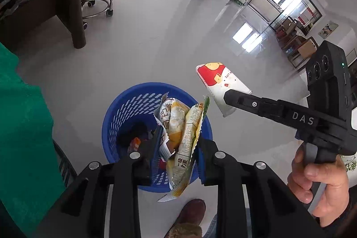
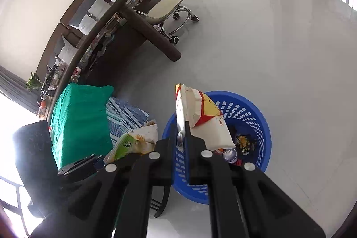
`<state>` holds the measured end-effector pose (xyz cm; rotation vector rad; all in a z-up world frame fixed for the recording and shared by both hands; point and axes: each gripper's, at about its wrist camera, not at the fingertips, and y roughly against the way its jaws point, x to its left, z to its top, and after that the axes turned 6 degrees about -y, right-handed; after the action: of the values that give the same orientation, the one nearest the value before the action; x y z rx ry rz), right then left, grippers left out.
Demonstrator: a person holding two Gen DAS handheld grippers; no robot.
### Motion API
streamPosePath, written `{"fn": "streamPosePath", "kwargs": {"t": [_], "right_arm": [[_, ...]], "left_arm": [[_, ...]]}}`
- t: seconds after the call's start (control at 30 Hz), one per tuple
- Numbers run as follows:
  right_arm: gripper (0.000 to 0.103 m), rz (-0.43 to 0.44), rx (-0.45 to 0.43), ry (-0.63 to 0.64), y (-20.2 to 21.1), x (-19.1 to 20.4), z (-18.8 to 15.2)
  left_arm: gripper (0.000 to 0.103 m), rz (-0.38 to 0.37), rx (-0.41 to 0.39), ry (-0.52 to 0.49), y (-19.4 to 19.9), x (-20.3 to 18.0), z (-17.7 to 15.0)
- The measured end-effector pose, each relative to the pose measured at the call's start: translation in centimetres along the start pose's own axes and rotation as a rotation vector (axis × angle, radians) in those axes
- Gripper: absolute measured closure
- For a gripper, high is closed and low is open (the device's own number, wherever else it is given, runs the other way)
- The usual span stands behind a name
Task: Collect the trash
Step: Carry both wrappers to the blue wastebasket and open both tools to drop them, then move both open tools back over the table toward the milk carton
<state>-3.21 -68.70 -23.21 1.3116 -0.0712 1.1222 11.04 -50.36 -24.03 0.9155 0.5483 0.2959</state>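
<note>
A blue perforated waste basket [image 1: 125, 113] stands on the floor with trash in it. It also shows in the right wrist view [image 2: 247, 113]. My left gripper [image 1: 178, 142] is held above the basket and is shut on yellow-and-green snack wrappers [image 1: 183, 133]. My right gripper [image 2: 183, 133] is shut on a white, red and yellow snack bag [image 2: 200, 117], held over the basket's rim. That bag [image 1: 219, 84] and the right gripper [image 1: 227, 98] also show in the left wrist view, to the right of the basket.
A dark wooden table [image 2: 142, 23] with a rolling stool [image 2: 169, 8] stands behind the basket. A green cloth-covered block [image 2: 80, 117] and striped fabric [image 2: 125, 115] lie to the left. My shoe [image 1: 191, 213] is by the basket. A can [image 2: 229, 154] lies inside it.
</note>
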Motion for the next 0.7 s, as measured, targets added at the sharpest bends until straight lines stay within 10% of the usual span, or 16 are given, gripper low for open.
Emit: {"fn": "streamPosePath", "kwargs": {"t": [0.07,0.13,0.47,0.7], "right_arm": [[0.085,-0.009,0.010,-0.002,-0.6,0.0,0.0],[0.049,-0.032,0.005,0.004,-0.8,0.0,0.1],[0.010,-0.195,-0.192,0.147,2.6,3.2,-0.8],[0.005,-0.241,-0.353,0.357,4.2,9.7,-5.0]], "left_arm": [[0.052,0.015,0.005,-0.010,-1.2,0.0,0.6],[0.020,0.057,-0.013,-0.012,-1.4,0.3,0.9],[0.005,0.199,-0.151,-0.083,8.9,-0.4,-0.8],[0.005,0.372,-0.202,-0.115,18.8,2.3,-7.6]]}}
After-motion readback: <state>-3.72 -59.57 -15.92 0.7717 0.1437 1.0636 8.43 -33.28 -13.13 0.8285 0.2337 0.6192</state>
